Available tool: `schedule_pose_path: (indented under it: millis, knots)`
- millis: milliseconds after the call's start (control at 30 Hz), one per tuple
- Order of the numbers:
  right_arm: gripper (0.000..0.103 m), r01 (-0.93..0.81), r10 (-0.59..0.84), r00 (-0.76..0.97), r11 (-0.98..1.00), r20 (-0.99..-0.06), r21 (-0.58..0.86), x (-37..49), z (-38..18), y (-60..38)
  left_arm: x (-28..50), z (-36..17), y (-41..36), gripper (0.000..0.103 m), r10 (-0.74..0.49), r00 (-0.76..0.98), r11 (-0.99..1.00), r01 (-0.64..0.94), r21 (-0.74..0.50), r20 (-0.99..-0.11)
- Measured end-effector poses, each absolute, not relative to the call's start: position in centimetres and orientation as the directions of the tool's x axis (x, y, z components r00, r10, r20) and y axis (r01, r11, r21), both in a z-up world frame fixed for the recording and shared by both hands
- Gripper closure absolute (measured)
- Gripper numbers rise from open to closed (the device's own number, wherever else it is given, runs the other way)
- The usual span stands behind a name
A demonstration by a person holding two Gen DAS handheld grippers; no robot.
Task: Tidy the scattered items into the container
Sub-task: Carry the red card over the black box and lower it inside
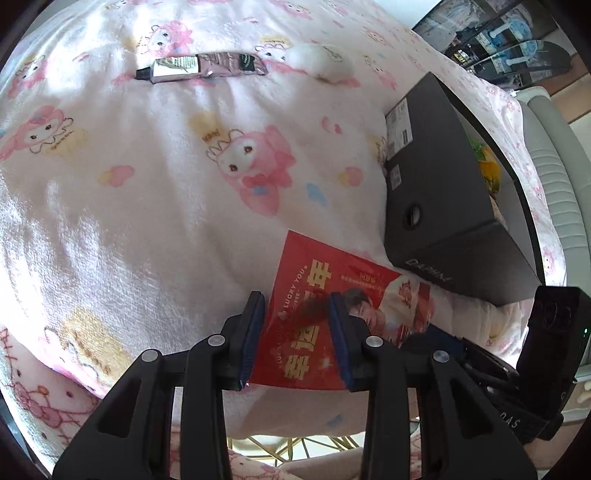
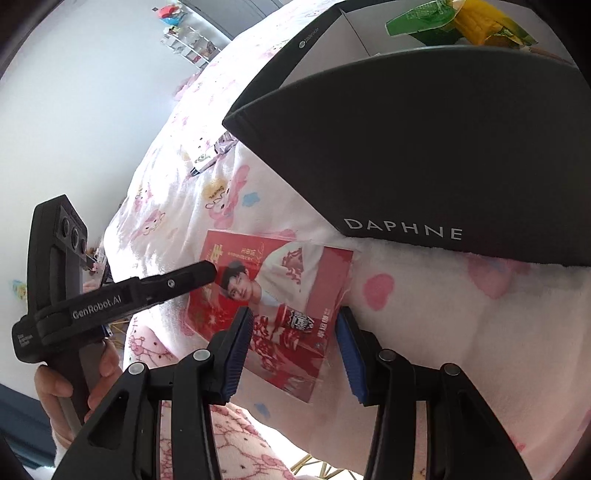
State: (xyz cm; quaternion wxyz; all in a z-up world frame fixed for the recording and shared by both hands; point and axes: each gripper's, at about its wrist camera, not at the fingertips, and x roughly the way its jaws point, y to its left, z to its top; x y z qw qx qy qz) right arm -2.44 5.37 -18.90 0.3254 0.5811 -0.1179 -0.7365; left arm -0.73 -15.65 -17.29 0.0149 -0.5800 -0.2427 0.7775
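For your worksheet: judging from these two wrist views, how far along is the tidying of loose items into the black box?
Done: green and yellow snack packets already lie inside the black box.
In hand: the left gripper and the right gripper both stand open over the flat red packet, which lies on the pink blanket, not yet gripped.
Left: the tube and the white fluffy ball lie on the blanket, outside the box.

flat red printed packet on pink cartoon-print fleece blanket | dark grey cardboard shoebox at packet's 2 o'clock, just beside | crumpled silver-and-black tube far off at 11 o'clock | white fluffy ball right of tube, touching | green-and-yellow snack bags inside shoebox
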Motion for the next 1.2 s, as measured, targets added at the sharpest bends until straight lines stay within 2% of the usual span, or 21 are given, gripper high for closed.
schedule_pose_path:
  millis: [100, 200, 367, 400, 533, 667, 867, 1067, 1200]
  knots:
    - [0.06, 0.336, -0.614, -0.129, -0.766, -0.778, 0.549, -2.1, -18.1, 6.3, 0.0, -17.0, -15.7, 0.069, 0.357, -0.333, -0.857, 0.256, -0.448, -0.873]
    - [0.06, 0.321, -0.612, -0.147, -0.772, -0.777, 0.548, -2.1, -18.1, 6.9, -0.3, -17.3, -16.0, 0.069, 0.293, -0.349, -0.872, 0.284, -0.398, -0.89]
    - [0.06, 0.305, -0.601, -0.097, -0.777, -0.793, 0.551, -1.8, -19.7, 6.0, -0.6, -17.7, -14.8, 0.069, 0.326, -0.324, -0.87, 0.265, -0.416, -0.888]
    - [0.06, 0.317, -0.604, -0.097, -0.772, -0.791, 0.551, -1.6, -19.3, 5.7, -0.4, -17.3, -14.3, 0.066, 0.326, -0.324, -0.877, 0.248, -0.412, -0.888]
    - [0.06, 0.35, -0.591, -0.177, -0.785, -0.787, 0.511, -1.0, -16.3, 5.9, 0.6, -15.5, -13.4, 0.064, 0.372, -0.341, -0.866, 0.207, -0.455, -0.863]
    - [0.06, 0.344, -0.634, -0.233, -0.763, -0.738, 0.547, -0.8, -13.2, 7.6, 0.9, -12.9, -13.0, 0.064, 0.445, -0.38, -0.832, 0.161, -0.532, -0.811]
    - [0.06, 0.362, -0.669, -0.313, -0.74, -0.674, 0.567, 0.0, -8.8, 10.3, 0.7, -7.7, -11.6, 0.064, 0.488, -0.458, -0.814, 0.067, -0.576, -0.743]
    - [0.06, 0.361, -0.649, -0.418, -0.761, -0.635, 0.54, -4.0, -5.0, 14.2, -5.0, -5.1, -8.0, 0.062, 0.547, -0.475, -0.797, -0.046, -0.602, -0.689]
    - [0.06, 0.311, -0.573, -0.5, -0.819, -0.65, 0.483, -7.1, -4.3, 17.1, -10.4, -5.7, -4.2, 0.062, 0.58, -0.438, -0.791, -0.1, -0.604, -0.687]
